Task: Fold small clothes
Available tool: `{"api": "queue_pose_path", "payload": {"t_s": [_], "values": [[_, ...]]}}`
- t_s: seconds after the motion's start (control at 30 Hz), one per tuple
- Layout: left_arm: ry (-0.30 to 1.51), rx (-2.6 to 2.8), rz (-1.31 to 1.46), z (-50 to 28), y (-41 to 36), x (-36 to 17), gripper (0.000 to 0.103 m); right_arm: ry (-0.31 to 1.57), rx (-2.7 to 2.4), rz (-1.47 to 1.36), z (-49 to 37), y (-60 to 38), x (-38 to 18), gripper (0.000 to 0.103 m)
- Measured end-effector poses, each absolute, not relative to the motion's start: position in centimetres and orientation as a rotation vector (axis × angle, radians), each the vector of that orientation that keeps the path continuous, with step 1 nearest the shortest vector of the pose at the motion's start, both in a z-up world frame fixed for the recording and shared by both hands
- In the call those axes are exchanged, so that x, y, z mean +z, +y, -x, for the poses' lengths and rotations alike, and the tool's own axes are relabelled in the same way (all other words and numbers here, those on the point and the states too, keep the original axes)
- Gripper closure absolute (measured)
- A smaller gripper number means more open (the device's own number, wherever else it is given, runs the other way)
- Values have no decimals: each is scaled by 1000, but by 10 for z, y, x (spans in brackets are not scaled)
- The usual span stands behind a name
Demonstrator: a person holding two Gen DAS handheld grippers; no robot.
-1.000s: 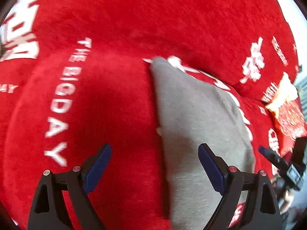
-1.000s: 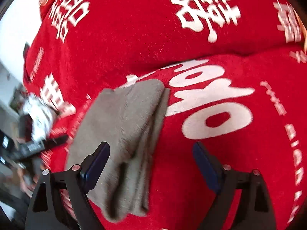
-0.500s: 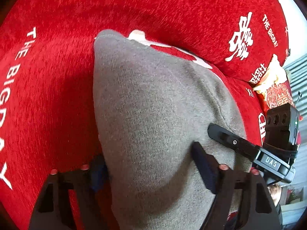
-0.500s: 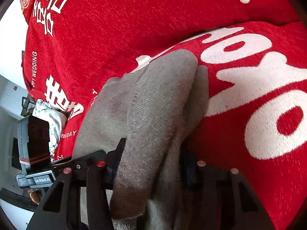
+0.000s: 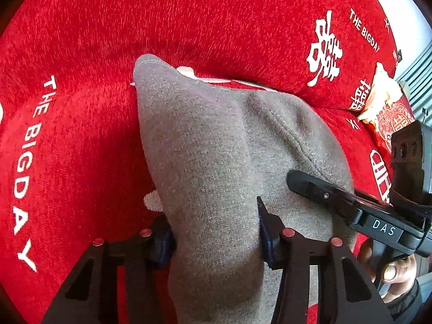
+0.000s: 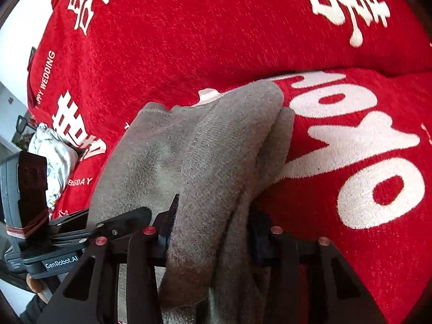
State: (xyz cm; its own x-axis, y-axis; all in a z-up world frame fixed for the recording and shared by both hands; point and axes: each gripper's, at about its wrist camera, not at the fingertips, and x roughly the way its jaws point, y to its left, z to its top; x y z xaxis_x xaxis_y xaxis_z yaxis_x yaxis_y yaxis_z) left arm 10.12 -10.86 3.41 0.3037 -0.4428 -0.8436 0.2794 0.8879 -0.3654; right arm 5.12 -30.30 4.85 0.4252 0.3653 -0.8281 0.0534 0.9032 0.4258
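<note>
- Left wrist view: the left hand-held gripper (image 5: 216,232) at the bottom of the frame has just been closing and now pinches a fold of the grey garment (image 5: 216,148) between its blue pads.
- That garment runs from the frame's centre down to the bottom edge, lying on a red cover (image 5: 81,135) printed with white lettering.
- At the right edge, the right hand-held gripper (image 5: 305,183) reaches onto the same cloth, with a hand (image 5: 391,267) below it.
- Right wrist view: the right hand-held gripper (image 6: 213,232) has also been closing and appears clamped on bunched grey layers, though its right pad is partly hidden.
- Crumpled white fabric (image 6: 51,145) sits at the left edge.
</note>
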Motion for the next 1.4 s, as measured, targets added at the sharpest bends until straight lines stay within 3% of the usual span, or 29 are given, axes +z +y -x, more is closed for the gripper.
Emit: {"api": "queue_pose_path", "payload": {"t_s": [1.4], "values": [[1125, -388, 126, -40, -43, 62, 52, 1116, 245, -324, -11, -222, 83, 59]]}}
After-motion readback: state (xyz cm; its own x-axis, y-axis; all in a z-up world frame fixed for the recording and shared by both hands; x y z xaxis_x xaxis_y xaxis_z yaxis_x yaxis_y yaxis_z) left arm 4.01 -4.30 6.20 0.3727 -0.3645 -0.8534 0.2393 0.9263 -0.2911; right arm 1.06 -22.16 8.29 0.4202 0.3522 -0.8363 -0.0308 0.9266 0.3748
